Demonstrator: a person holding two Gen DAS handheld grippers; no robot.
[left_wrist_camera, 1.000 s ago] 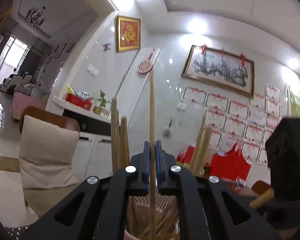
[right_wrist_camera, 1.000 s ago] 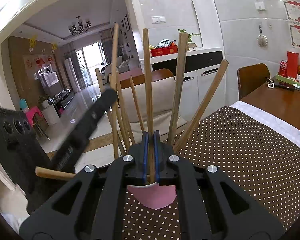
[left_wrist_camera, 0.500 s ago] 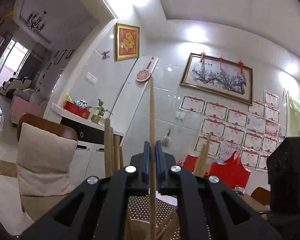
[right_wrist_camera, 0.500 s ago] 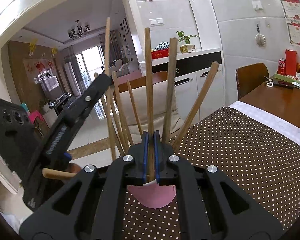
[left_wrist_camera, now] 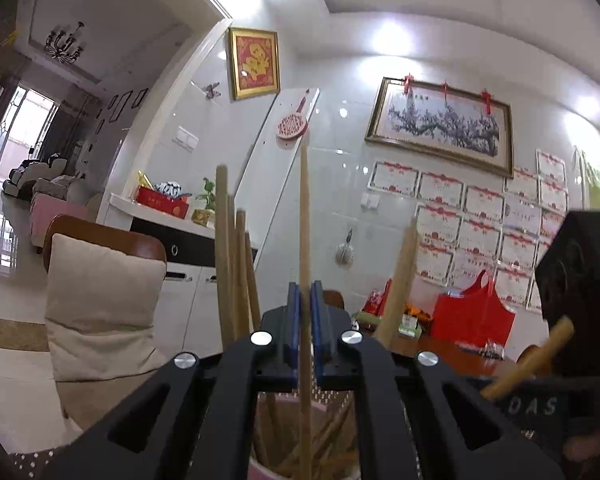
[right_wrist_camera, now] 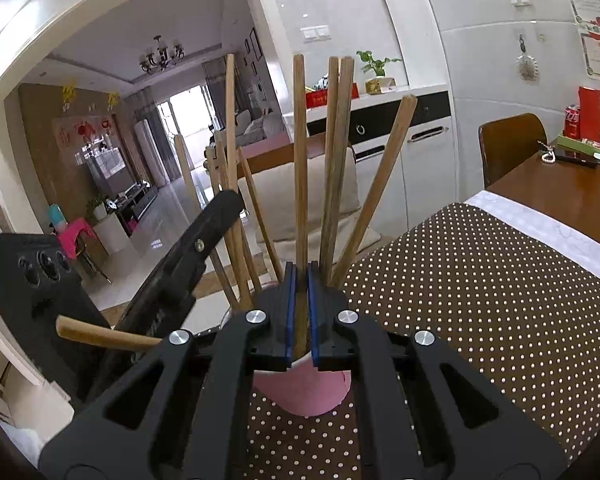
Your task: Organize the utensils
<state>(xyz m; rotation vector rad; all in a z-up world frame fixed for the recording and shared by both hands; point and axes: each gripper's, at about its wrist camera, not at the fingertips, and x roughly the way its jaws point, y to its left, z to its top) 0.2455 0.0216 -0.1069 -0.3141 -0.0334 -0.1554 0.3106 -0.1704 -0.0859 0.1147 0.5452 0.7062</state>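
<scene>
A pink cup (right_wrist_camera: 305, 394) stands on the brown dotted tablecloth (right_wrist_camera: 480, 300) with several wooden chopsticks upright in it. My right gripper (right_wrist_camera: 301, 280) is shut on one upright chopstick (right_wrist_camera: 300, 160) just above the cup's rim. My left gripper (left_wrist_camera: 305, 300) is shut on another chopstick (left_wrist_camera: 304, 220), whose lower end reaches down into the cup (left_wrist_camera: 257, 469). The right wrist view shows the left gripper's finger (right_wrist_camera: 192, 256) slanting in among the sticks from the left. The right gripper's body (left_wrist_camera: 580, 292) stands at the right edge of the left wrist view.
A chair with a beige cushion (left_wrist_camera: 100, 300) stands just past the table's edge. The bare wooden table (right_wrist_camera: 560, 192) beyond the cloth holds a red bag (left_wrist_camera: 472, 320), a can and small items. White cabinets (right_wrist_camera: 420, 140) line the wall.
The left wrist view tipped upward half a second ago and has come back down onto the cup. The loose chopsticks have shifted slightly. Both grippers stay shut on their sticks.
</scene>
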